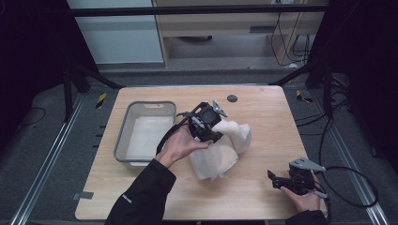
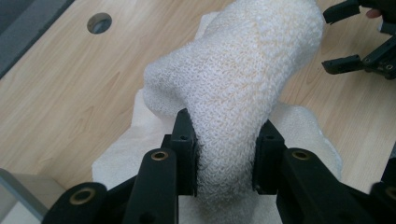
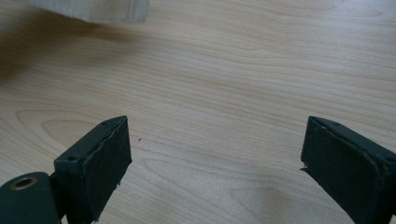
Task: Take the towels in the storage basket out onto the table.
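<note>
Tabletop (image 1: pixel 263 117) — left jaws pinch towel (image 2: pixel 233 88).

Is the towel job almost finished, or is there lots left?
One white towel already lies in the grey bin. The left gripper is shut on a bunched towel over the wooden table, with more white cloth under it. The right gripper waits open. The towels outside the bin probably go in next.

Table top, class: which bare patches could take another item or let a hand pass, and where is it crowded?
Free: the far right of the table, past the white towel; the near left strip below the grey basket; the wood between the towel and the open right gripper. Crowded: the middle, where the left gripper clamps the towel beside the basket.
</note>
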